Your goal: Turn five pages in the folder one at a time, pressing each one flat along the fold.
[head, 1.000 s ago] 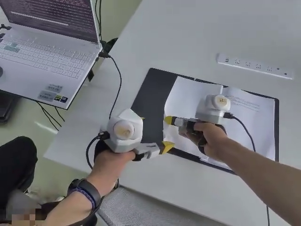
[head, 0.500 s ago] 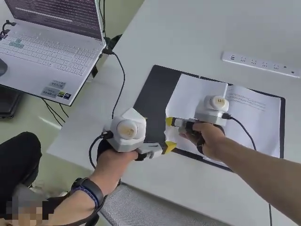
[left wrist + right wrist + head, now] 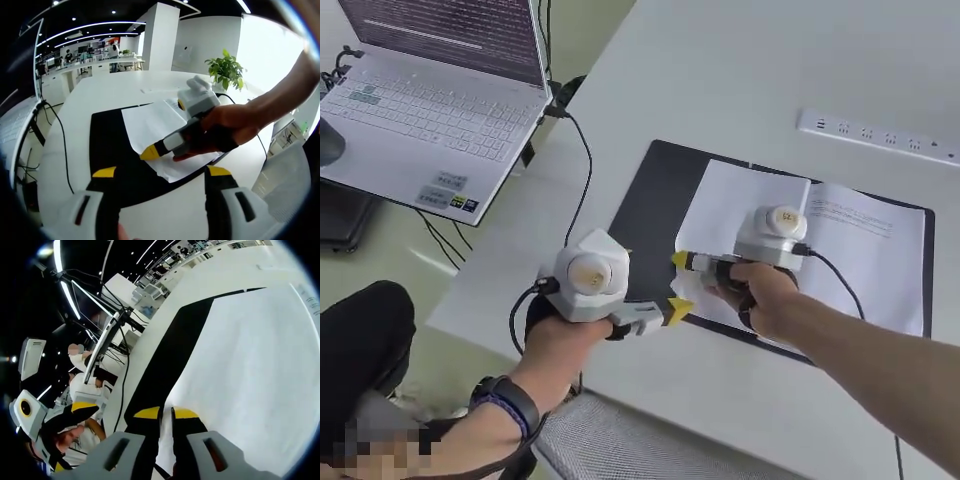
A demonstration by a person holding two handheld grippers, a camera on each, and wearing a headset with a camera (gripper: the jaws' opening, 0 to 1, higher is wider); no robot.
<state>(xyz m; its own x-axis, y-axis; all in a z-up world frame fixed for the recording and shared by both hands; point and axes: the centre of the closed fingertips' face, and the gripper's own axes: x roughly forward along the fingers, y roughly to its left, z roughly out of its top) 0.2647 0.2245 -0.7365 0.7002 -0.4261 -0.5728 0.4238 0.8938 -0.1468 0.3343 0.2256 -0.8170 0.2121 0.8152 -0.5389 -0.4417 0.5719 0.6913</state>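
Page [image 3: 745,205]: unchanged over the last second, its near left corner still pinched in the closed right tongs [image 3: 166,413] and raised off the folder [image 3: 650,205]; not yet carried across, so this turn is judged barely begun. Left tongs [image 3: 161,171]: open, empty, over the desk [image 3: 740,80] edge, with the folder just ahead of their tips.

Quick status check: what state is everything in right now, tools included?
folder: open, lying flat on the table.
page: drawn over the left cover, edge pinched.
right tool: shut on the page edge.
left tool: open, holding nothing, near the folder's front edge.
laptop: lid open, screen lit.
power strip: on the table, no plugs visible.
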